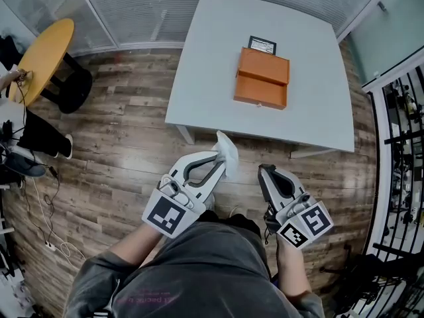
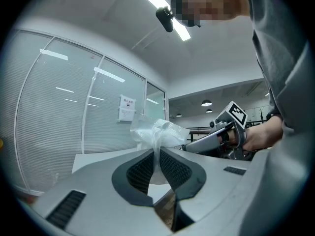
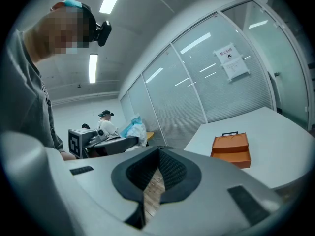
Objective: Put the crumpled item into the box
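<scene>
My left gripper (image 1: 222, 156) is shut on a crumpled white plastic item (image 1: 227, 152), which sticks up from its tips. In the left gripper view the crumpled item (image 2: 158, 133) bulges above the closed jaws of the left gripper (image 2: 158, 154). My right gripper (image 1: 265, 171) is shut with nothing in it; in its own view the right gripper (image 3: 158, 155) points toward the table. The orange box (image 1: 262, 78) lies on the white table (image 1: 218, 58), well ahead of both grippers. The box (image 3: 232, 149) also shows at the right of the right gripper view.
A small dark-framed card (image 1: 262, 45) lies behind the box. A yellow round table (image 1: 43, 55) stands at the far left over wood flooring (image 1: 119, 138). Cables (image 1: 46, 197) trail at the left. A black rack (image 1: 404, 144) is at the right. Glass walls enclose the room.
</scene>
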Demonstrator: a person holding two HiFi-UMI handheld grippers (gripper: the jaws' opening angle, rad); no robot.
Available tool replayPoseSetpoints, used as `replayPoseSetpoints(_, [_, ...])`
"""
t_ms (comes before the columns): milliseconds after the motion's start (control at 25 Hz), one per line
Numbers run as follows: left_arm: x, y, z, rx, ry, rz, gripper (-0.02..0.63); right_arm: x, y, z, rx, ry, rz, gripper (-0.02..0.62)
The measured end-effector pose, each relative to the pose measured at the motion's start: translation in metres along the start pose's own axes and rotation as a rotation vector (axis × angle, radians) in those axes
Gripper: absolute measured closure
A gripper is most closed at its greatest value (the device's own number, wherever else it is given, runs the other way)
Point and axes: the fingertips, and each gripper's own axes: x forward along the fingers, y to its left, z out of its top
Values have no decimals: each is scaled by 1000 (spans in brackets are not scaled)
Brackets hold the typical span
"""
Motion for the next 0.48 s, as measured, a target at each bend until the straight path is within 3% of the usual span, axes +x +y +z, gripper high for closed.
replayPoseSetpoints(480, [31, 18, -5, 8, 14, 9, 558, 11, -34, 8, 12, -8, -3, 594])
